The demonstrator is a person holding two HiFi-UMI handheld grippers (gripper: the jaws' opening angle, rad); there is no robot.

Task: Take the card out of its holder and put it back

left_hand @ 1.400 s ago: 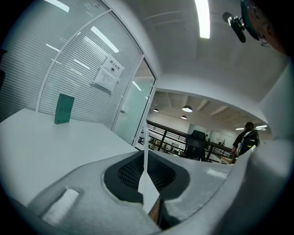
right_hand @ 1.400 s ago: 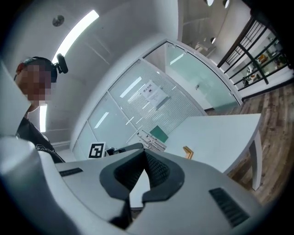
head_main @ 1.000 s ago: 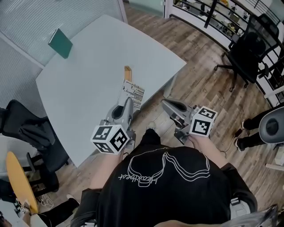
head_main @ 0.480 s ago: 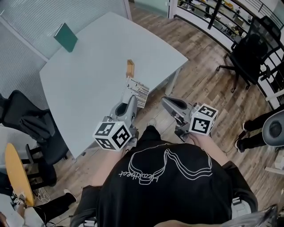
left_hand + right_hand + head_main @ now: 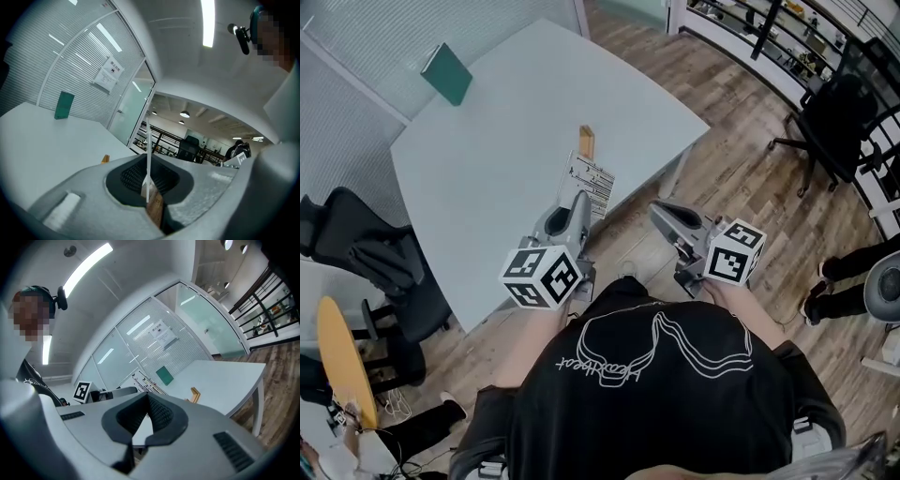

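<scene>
My left gripper (image 5: 579, 199) is shut on a white card (image 5: 591, 181) printed with barcodes and holds it upright above the table's near edge. In the left gripper view the card (image 5: 148, 154) shows edge-on between the pads. The small wooden card holder (image 5: 586, 142) stands on the table just beyond the card, with nothing in it; it also shows in the left gripper view (image 5: 105, 159) and the right gripper view (image 5: 194, 393). My right gripper (image 5: 660, 210) hangs off the table over the floor, shut and holding nothing (image 5: 146, 423).
The pale grey table (image 5: 487, 169) carries a green book (image 5: 448, 73) at its far left corner. Dark office chairs stand at the left (image 5: 375, 258) and at the far right (image 5: 839, 117). Wooden floor lies to the right of the table.
The head view has drifted a little. The left gripper still holds the card just short of the holder, and the right gripper has stayed where it was.
</scene>
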